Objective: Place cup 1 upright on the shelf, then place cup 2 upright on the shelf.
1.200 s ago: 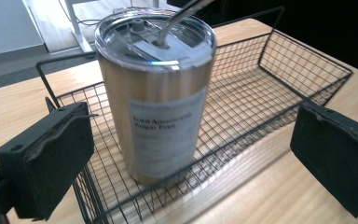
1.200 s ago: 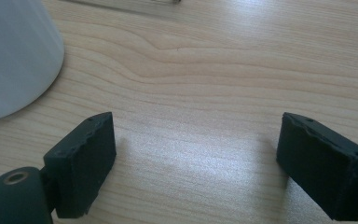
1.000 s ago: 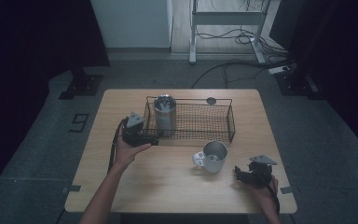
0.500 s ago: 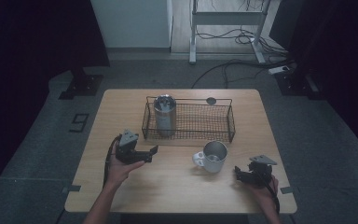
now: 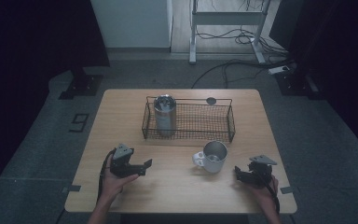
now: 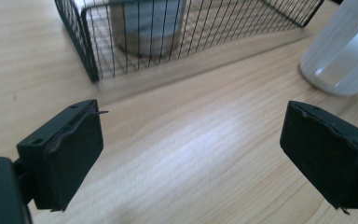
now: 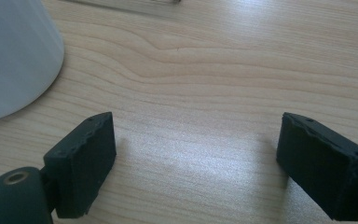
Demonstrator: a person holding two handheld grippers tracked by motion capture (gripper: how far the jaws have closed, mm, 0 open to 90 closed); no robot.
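We see a wooden table (image 5: 177, 186) across the middle of the high view, with a black wire basket (image 5: 189, 122) toward its upper centre. A steel tumbler (image 5: 165, 114) stands upright in the basket's left end, likely parked there so it cannot tip. Below the basket, at centre right, a white mug (image 5: 211, 157) sits on the bare wood, its handle turned to the frame's left; we take it as the thing in hand. Our left gripper (image 5: 142, 166) rests at lower left with jaws wide and nothing between them, aimed toward the mug. Our right gripper (image 5: 238, 173) lies at lower right, equally wide and empty, just beside the mug, which looms at the upper left of the right gripper view.
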